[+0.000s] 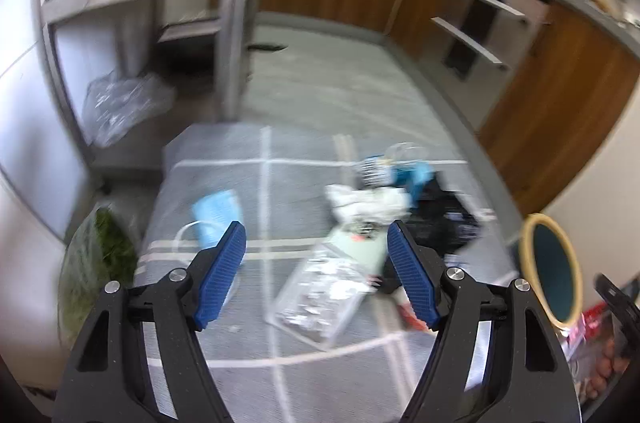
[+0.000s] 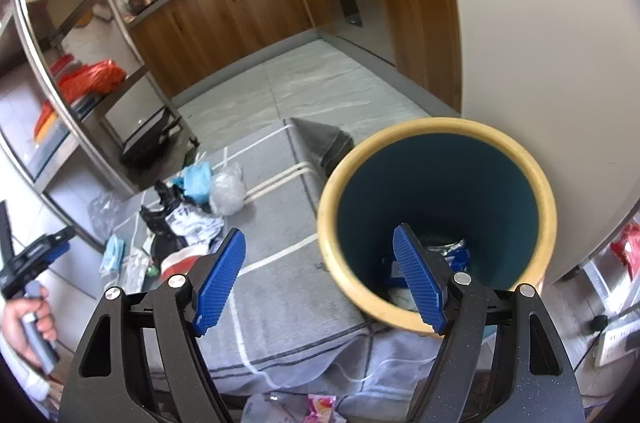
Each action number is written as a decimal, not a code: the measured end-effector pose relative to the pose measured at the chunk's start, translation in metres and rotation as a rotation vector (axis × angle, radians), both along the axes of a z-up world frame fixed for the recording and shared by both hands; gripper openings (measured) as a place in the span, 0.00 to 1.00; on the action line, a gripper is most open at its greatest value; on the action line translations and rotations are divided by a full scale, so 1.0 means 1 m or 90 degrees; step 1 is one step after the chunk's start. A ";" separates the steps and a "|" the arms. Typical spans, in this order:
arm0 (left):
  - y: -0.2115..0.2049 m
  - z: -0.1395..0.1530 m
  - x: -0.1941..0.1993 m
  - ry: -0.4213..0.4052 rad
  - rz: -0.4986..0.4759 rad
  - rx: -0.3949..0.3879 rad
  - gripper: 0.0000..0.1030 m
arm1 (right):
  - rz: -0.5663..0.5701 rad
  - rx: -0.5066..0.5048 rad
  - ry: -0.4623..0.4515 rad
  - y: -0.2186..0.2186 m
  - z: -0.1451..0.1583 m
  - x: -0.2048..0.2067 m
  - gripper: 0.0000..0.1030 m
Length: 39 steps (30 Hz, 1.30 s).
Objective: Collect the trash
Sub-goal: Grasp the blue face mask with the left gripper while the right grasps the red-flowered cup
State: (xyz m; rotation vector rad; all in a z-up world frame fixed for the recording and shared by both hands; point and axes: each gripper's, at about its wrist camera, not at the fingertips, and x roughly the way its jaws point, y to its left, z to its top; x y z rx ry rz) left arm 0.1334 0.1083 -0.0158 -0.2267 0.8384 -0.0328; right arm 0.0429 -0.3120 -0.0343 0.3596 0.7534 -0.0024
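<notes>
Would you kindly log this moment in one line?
left hand-held gripper: open, empty | right hand-held gripper: open, empty | bin: holds trash

The right gripper point(image 2: 320, 277) is held above a yellow-rimmed bin point(image 2: 436, 223), its jaws spread with nothing between them. Wrappers point(image 2: 452, 251) are seen inside the bin. Scattered trash point(image 2: 188, 215) is spread over the grey rug point(image 2: 280, 287).

Wooden cabinets point(image 2: 224, 7), metal shelving rack point(image 2: 60, 71)
</notes>
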 end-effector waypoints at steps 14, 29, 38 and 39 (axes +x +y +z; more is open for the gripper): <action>0.048 -0.078 0.052 0.110 0.076 -0.003 0.63 | 0.096 0.171 0.086 0.068 -0.044 0.039 0.75; 0.060 -0.100 0.051 0.136 0.072 0.004 0.10 | 0.122 0.325 0.166 0.124 -0.103 0.070 0.75; 0.051 -0.062 0.026 0.086 0.074 -0.026 0.09 | 0.161 0.270 0.161 0.144 -0.115 0.081 0.56; 0.049 -0.058 0.024 0.081 0.071 -0.028 0.09 | 0.166 0.273 0.163 0.145 -0.116 0.081 0.47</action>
